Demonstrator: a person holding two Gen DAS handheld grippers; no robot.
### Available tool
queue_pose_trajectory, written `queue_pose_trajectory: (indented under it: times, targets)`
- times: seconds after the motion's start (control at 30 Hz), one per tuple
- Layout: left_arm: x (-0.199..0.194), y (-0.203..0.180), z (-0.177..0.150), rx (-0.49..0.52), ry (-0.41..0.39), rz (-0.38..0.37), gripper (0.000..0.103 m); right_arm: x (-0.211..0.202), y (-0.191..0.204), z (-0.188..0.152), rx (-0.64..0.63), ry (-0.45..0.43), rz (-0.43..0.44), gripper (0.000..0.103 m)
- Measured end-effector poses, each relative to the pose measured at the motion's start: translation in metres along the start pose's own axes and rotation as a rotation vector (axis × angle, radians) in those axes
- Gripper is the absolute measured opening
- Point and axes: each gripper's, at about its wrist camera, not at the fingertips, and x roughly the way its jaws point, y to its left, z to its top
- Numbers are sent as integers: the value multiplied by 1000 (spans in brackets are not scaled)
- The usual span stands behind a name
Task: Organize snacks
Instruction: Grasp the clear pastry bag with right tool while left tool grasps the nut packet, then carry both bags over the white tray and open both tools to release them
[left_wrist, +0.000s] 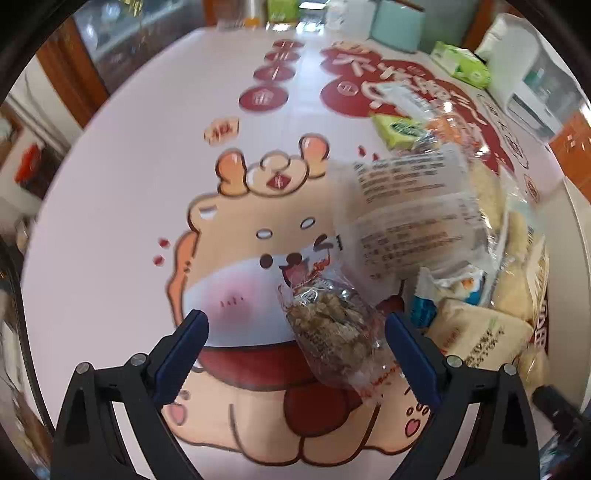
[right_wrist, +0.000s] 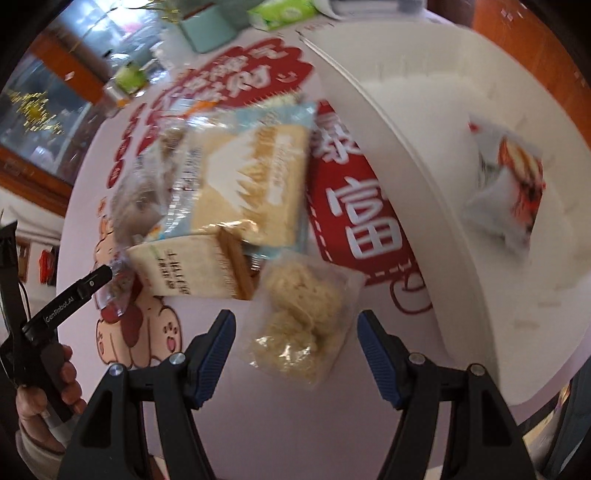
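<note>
My left gripper (left_wrist: 297, 325) is open and points down at the table. A clear-wrapped brown crunchy snack (left_wrist: 332, 332) lies between its fingers, close to the right pad and apart from the left one. A pile of snack packs (left_wrist: 476, 332) lies to its right. My right gripper (right_wrist: 295, 321) is also open over a clear pack of pale stringy snack (right_wrist: 303, 317), with a gap on both sides. Beyond it lie a beige pack (right_wrist: 184, 269) and a blue-and-beige pack (right_wrist: 251, 177). A white tray (right_wrist: 417, 177) on the right holds a red-and-white pack (right_wrist: 513, 177).
A cartoon-printed cloth (left_wrist: 122, 177) covers the table. A person's hand (right_wrist: 55, 387) holds the left gripper at the right wrist view's left edge. A green tissue pack (left_wrist: 461, 62) and a teal box (left_wrist: 395, 26) stand at the far end. A lime-green packet (left_wrist: 399, 129) lies behind the pile.
</note>
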Motion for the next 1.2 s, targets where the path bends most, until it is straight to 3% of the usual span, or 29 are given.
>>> queue_pose_trajectory:
  times: [0.27, 0.37, 0.5, 0.57, 0.67, 0.8, 1.07, 1.2]
  targets:
    - [20, 8, 4, -72, 25, -55, 89, 30, 1, -1, 67, 41, -10, 69]
    - [20, -1, 6, -31, 3, -57, 78, 38, 7, -1, 60, 43, -37, 71]
    - [17, -18, 4, 45, -28, -48, 52, 44, 21, 2, 5, 21, -106, 71]
    - [15, -20, 2, 58, -40, -42, 51, 45, 27, 1, -29, 8, -144, 67]
    - [11, -19, -2, 61, -61, -49, 49, 46, 31, -1, -71, -14, -180, 53]
    - [6, -12, -7, 48, -54, -45, 48, 45, 30, -1, -93, -27, -178, 45]
    - [-37, -9, -29, 62, -100, -30, 48, 31, 21, -10, -110, -14, -126, 41]
    - [-69, -21, -35, 94, -160, -37, 48, 8, 24, -11, -169, -66, -114, 41]
